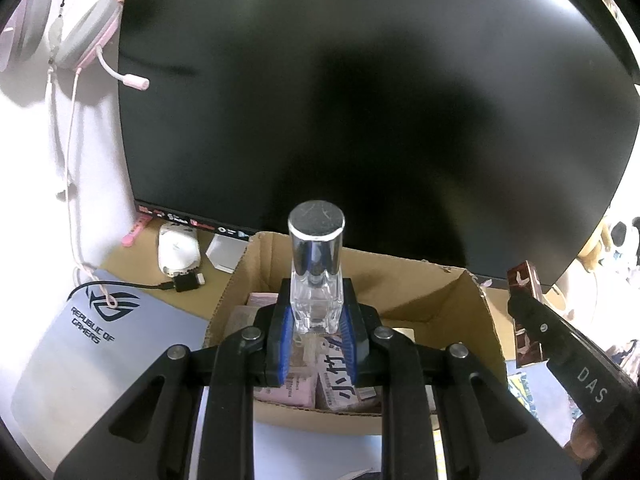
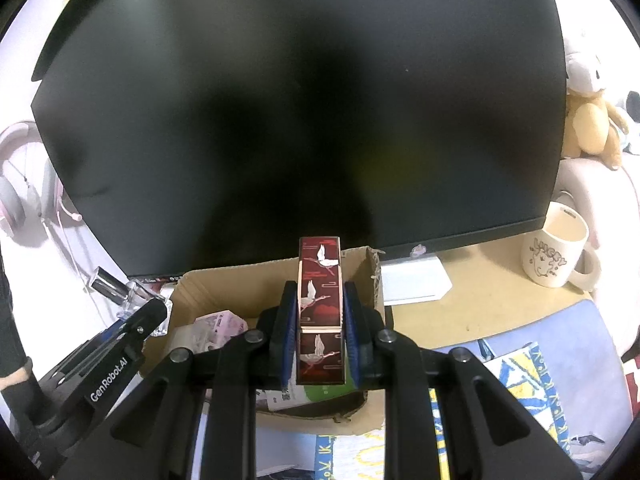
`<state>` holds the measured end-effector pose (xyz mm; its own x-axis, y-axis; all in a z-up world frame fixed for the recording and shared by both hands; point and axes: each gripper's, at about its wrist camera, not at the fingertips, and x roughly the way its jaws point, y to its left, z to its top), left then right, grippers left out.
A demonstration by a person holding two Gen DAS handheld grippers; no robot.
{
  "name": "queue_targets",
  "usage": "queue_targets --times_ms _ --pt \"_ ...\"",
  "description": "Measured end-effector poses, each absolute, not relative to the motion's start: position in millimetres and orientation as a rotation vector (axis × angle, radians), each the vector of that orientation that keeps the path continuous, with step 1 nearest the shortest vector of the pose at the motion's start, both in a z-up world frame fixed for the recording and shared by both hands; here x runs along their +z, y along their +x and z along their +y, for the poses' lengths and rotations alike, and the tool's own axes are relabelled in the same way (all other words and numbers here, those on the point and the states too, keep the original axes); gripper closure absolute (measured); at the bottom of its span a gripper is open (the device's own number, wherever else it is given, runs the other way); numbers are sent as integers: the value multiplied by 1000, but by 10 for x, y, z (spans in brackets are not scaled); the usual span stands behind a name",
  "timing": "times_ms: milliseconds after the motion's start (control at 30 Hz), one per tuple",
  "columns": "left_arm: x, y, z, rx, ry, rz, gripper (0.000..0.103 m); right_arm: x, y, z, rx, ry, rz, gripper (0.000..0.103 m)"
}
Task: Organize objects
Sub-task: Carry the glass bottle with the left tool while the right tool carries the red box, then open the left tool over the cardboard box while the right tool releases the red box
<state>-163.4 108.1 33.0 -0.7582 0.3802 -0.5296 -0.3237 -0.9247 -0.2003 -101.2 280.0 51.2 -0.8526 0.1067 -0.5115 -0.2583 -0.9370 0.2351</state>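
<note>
Left gripper [image 1: 318, 322] is clamping the clear glass perfume bottle [image 1: 316, 296] by its square lower body, blue pads [image 1: 285, 344] pressing flat faces, chrome cap [image 1: 317, 232] standing upright above the jaws. Bottle is hanging over the open cardboard box [image 1: 472, 304], above the packets inside. Glass looks stiff, smooth, breakable; likely slippery, so the flat body seems the better hold than the round cap.

Right gripper [image 2: 320, 336] is gripping the dark red crane-print carton [image 2: 321, 312] at mid-length, upright, over the box's right half. Carton looks light and crushable; a gentle squeeze on the broad sides should do.

Box is sitting on the tan desk [image 2: 480, 296], just in front of the black monitor [image 2: 300, 100]. Mug [image 2: 556, 252] is standing near the desk's right edge, mouse [image 1: 178, 250] and pink headset [image 1: 84, 32] toward the left.
</note>
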Motion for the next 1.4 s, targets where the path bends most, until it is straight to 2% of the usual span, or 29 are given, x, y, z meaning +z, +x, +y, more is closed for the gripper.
queue_targets --times_ms 500,933,1133,1233,1300,1333,1367,1400 --pt "64 -1853 1148 2502 -957 -228 83 270 -1279 2764 2774 -864 337 80" --pt "21 -1843 1391 2550 -955 -89 80 182 -1364 2671 2755 -922 279 80" --pt "63 -1836 1351 2568 -954 -82 79 224 -1323 2617 2776 -912 230 80" --pt "134 -1790 1305 2598 -943 -80 73 245 -1302 2605 2784 -915 232 72" --pt "213 -1718 1292 2643 -918 -46 59 270 -1278 2604 2794 -907 225 70" --pt "276 -1654 1290 2677 -879 -19 36 281 -1267 2600 2791 -902 216 67" --pt "340 -1583 1279 2729 -826 4 24 298 -1250 2600 2775 -889 199 63" --pt "379 -1543 1273 2761 -796 16 18 307 -1240 2603 2776 -884 197 53"
